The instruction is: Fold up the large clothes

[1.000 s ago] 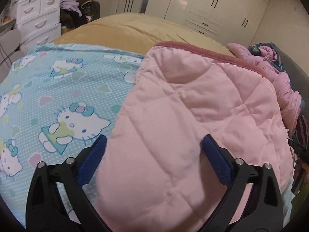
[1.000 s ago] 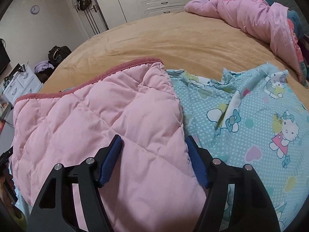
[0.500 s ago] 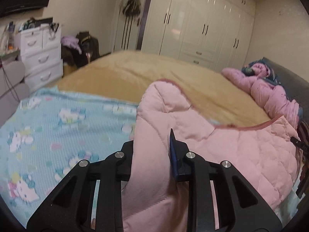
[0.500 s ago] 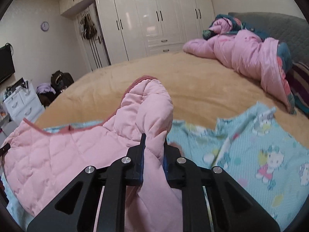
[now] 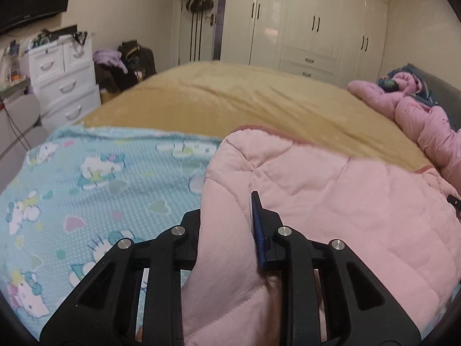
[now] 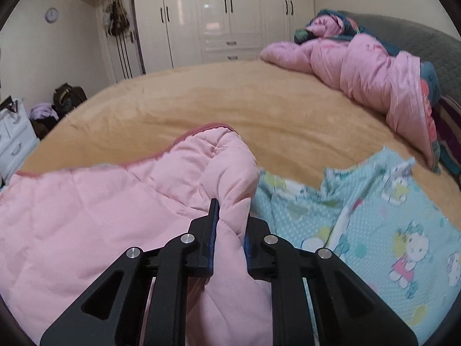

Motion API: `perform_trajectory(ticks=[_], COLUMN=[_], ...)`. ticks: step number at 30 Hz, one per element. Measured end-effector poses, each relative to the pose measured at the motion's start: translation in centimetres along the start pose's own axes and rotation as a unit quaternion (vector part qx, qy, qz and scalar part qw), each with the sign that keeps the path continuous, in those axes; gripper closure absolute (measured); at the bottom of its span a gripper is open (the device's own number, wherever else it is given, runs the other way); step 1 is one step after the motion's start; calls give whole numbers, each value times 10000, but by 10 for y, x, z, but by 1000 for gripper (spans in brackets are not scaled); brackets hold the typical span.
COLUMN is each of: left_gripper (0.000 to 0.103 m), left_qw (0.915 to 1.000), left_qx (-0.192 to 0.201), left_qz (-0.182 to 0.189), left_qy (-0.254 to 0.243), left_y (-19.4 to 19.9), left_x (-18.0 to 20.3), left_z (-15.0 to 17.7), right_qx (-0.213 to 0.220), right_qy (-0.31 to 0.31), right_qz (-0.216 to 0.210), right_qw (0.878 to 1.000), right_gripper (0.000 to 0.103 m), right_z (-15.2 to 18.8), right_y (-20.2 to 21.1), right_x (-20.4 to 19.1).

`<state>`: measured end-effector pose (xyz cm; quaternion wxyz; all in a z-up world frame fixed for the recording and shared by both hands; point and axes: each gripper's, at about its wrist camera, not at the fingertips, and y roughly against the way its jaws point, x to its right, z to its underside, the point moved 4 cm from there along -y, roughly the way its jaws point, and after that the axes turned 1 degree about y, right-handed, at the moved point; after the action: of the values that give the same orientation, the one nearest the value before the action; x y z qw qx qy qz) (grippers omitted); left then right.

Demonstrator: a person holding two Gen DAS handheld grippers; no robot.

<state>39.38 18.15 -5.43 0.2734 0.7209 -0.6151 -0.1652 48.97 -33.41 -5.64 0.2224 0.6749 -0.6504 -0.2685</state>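
A pink quilted garment (image 5: 345, 201) (image 6: 86, 216) with a darker pink trim lies on a light blue cartoon-cat sheet (image 5: 86, 178) (image 6: 374, 230) on the bed. My left gripper (image 5: 227, 216) is shut on the garment's near left edge, and the pinched fabric bulges up between the blue pads. My right gripper (image 6: 230, 222) is shut on the garment's near right edge, lifting a puffy fold. Between the two grips the cloth sags. The left finger of the left gripper is partly hidden by fabric.
A tan blanket (image 5: 245, 98) (image 6: 230, 101) covers the far bed. A heap of pink bedding (image 5: 417, 115) (image 6: 360, 69) lies by the grey headboard (image 6: 417, 43). White wardrobes (image 5: 302, 23) line the back wall; white drawers (image 5: 63, 77) and bags (image 5: 132, 54) stand on the left.
Both grippers went from open over the flat garment to shut on its near edges. They then lifted the pinched fabric, and both views tilted up toward the room.
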Motion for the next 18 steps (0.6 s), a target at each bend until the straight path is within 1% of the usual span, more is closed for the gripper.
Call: perform_trajectory(ticks=[1,6,9,12,14,15,17,18], left_gripper=[84,83,82,81,81,81,78,74], left_qw=[10000,9998,9995,9993,9992,9992,9993,9992], left_qx=[-79,-192,-310,-363,-367,-381,-377,-374], left_qz=[1,-30,-36,40,70,53,-20,-110], left_qy=[22,-22,-20,61,105,94,58,1], left_y=[-6,-14,-21,-25,-27,-26,-23,-19], left_x=[-1,0,1,0,-1,-1,0,3], left_z=[3,10,14,20,23,24,24,23], right_qx=[-28,-285,-357,-452,-499,-539,-590,-635], right_qy=[-11,-98,-158,-328,-315,-275,-211,-170], right_qz=[25,-1,-7,-68,-2,55,151,201], right_qw=[10000,9995,9992,9984,9983,9982,9979,9976], right_gripper=[88,86,84,81,81,79,78,78], right_z=[3,15,19,25,26,26,26,26], right_y=[-5,-23,-30,-35,-34,-33,-29,-25], right_x=[0,3,5,8,6,5,2,1])
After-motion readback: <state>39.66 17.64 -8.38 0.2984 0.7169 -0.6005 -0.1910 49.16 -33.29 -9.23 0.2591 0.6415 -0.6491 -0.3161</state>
